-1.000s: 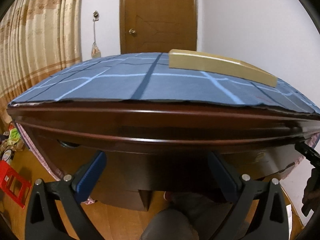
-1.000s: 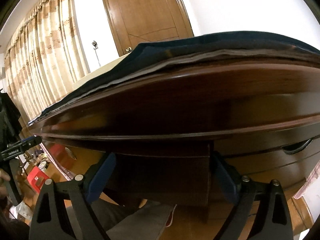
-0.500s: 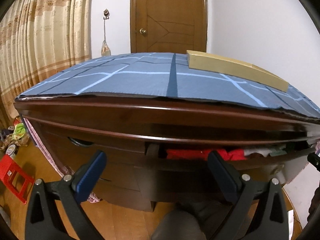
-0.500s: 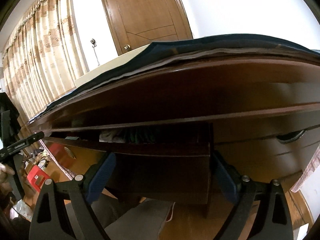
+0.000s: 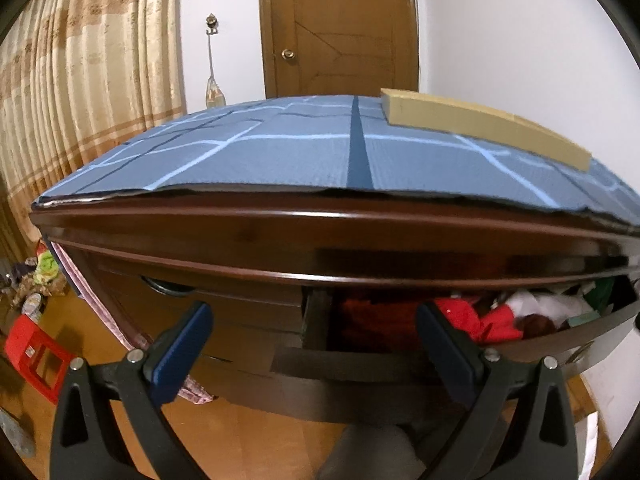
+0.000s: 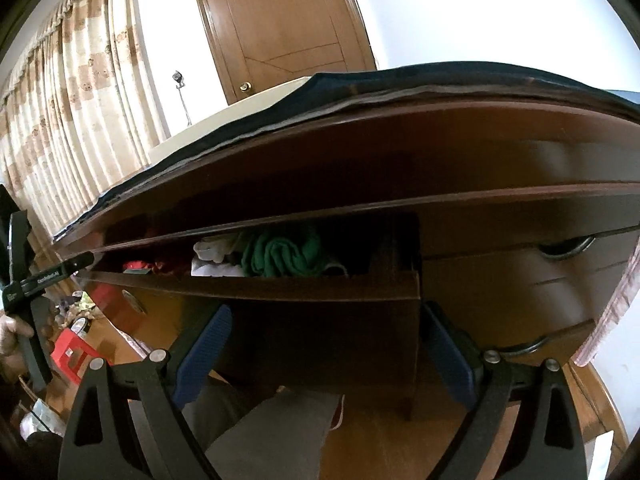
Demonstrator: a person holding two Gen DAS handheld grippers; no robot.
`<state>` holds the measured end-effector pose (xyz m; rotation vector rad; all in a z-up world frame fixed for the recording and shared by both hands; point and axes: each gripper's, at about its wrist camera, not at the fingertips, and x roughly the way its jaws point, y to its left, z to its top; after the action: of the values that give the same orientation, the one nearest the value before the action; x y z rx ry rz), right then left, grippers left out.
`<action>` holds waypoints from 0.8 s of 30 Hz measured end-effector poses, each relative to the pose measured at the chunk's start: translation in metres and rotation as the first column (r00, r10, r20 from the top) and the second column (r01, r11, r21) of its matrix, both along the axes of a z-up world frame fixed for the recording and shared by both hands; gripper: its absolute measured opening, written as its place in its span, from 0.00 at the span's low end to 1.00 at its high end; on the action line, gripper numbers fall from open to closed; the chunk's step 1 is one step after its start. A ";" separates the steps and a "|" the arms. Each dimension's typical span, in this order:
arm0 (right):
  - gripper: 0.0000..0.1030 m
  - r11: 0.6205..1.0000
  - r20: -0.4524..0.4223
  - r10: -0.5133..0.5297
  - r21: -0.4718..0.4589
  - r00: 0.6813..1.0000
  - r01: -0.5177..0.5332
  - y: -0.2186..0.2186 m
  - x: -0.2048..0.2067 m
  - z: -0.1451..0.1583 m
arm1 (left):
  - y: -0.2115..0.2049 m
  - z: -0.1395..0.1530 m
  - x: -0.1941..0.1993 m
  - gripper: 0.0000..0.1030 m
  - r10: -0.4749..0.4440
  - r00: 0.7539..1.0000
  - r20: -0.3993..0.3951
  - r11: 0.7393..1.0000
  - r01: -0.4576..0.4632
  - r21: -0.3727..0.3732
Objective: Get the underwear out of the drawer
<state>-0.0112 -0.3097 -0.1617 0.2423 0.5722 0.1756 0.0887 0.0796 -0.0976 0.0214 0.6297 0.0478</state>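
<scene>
The dark wooden drawer point(image 6: 320, 292) stands partly open, holding crumpled red, white and green underwear point(image 6: 280, 258).

White lettering on left claw point(image 6: 24, 284) bar, too blurred to read.

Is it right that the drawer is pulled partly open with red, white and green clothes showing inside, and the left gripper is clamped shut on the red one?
Not quite. The drawer is partly open with red cloth, white cloth and green cloth inside, but the left gripper is open and holds nothing, as the left wrist view shows.
</scene>
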 end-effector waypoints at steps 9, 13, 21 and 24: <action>0.93 0.999 0.005 0.013 0.049 1.000 -0.013 -0.007 0.008 0.003 | 0.003 -0.002 0.012 1.00 -0.001 1.000 -0.020 1.000 0.001 -0.014; 0.93 0.999 0.003 0.010 0.049 1.000 -0.010 -0.005 0.010 0.002 | 0.004 -0.002 0.013 1.00 0.008 0.999 -0.039 0.999 -0.009 -0.033; 0.93 0.999 -0.016 0.010 0.043 1.000 -0.010 -0.003 0.003 0.004 | 0.002 -0.003 0.007 1.00 0.005 0.999 -0.050 0.999 -0.006 -0.032; 0.93 0.998 -0.018 0.013 0.058 1.000 -0.012 -0.005 -0.001 0.005 | 0.000 -0.002 0.006 1.00 -0.011 0.998 -0.058 1.000 0.010 -0.020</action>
<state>-0.0123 -0.3152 -0.1568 0.2967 0.5879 0.2022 0.0946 0.0791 -0.0995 0.0074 0.6879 0.0308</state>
